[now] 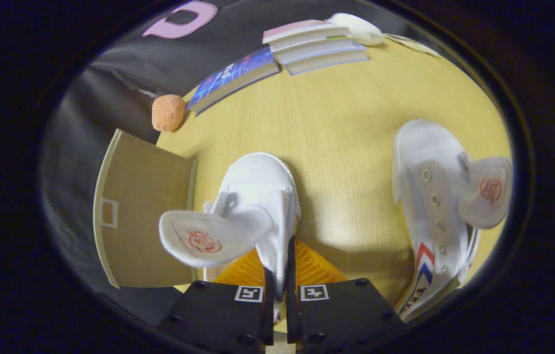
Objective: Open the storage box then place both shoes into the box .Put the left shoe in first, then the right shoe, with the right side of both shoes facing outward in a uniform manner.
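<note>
Gripper (278, 275): fingers clamped on the side wall of a white shoe (258, 196), toe pointing ahead. Second shoe (435, 206): right of the fingers, on the table (336, 118). Box (144, 216): left of the held shoe, flap open. Books (314, 46), orange ball (168, 112): far ahead.

White canvas shoes (258, 196), woodgrain table (346, 123)

The right shoe (437, 206) runs past the view's rim, heel unseen.
</note>
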